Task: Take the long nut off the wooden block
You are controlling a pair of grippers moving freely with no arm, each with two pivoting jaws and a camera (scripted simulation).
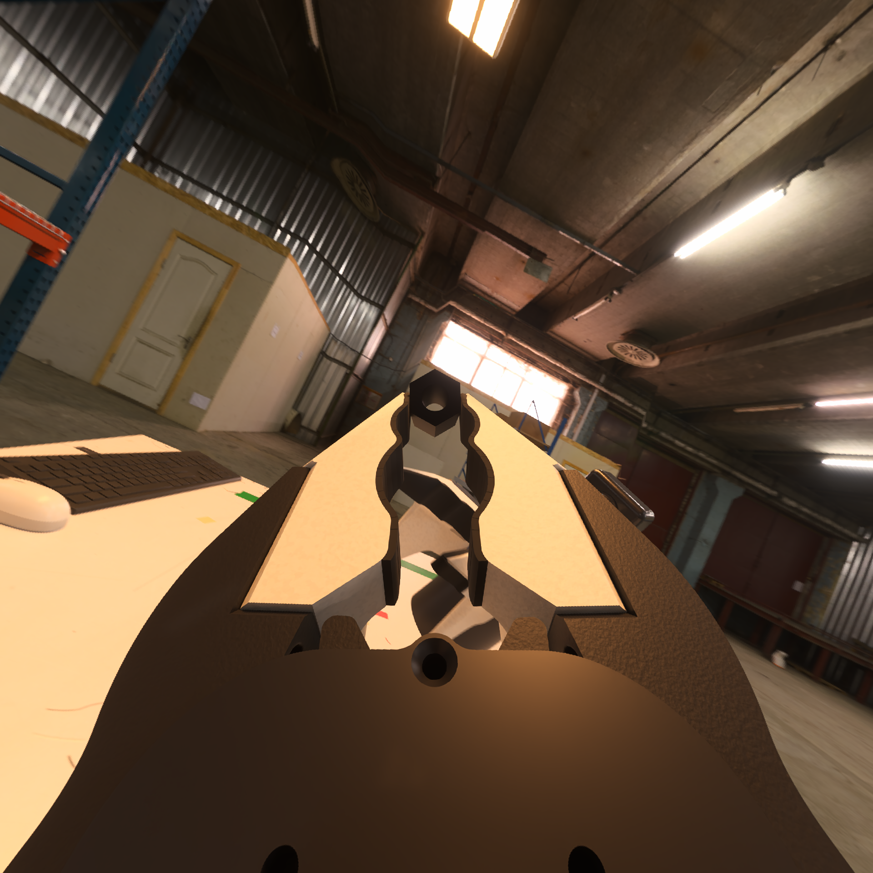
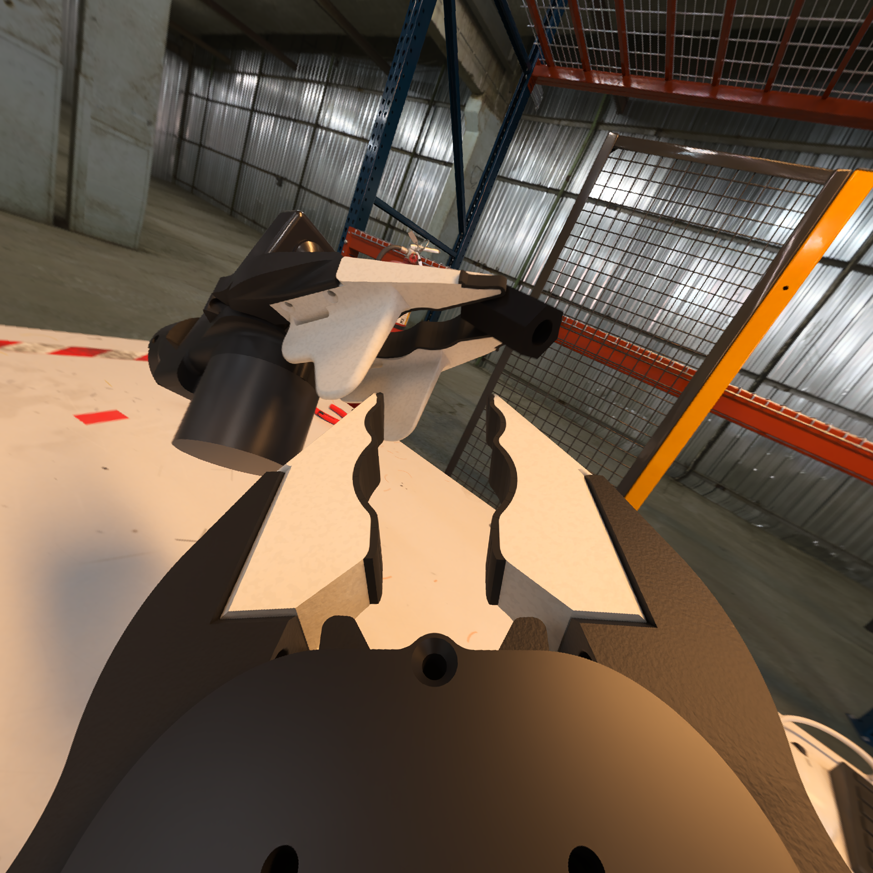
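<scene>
My left gripper (image 1: 433, 407) is shut on the long nut (image 1: 433, 404), a black hexagonal piece with a hole through it, pinched at the fingertips and held up in the air above the table. In the right wrist view the left gripper (image 2: 491, 307) shows ahead and above, with the long nut (image 2: 519, 323) sticking out sideways from its tips. My right gripper (image 2: 434, 411) is open and empty, its fingers apart, just below the left gripper. No wooden block shows in either view.
A white table (image 1: 94, 614) lies below, with a dark keyboard (image 1: 118, 477) and a white mouse (image 1: 30, 503) at the left. Red tape marks (image 2: 100, 416) lie on the table (image 2: 71, 496). A wire mesh fence (image 2: 661, 307) and orange racking stand beyond the table edge.
</scene>
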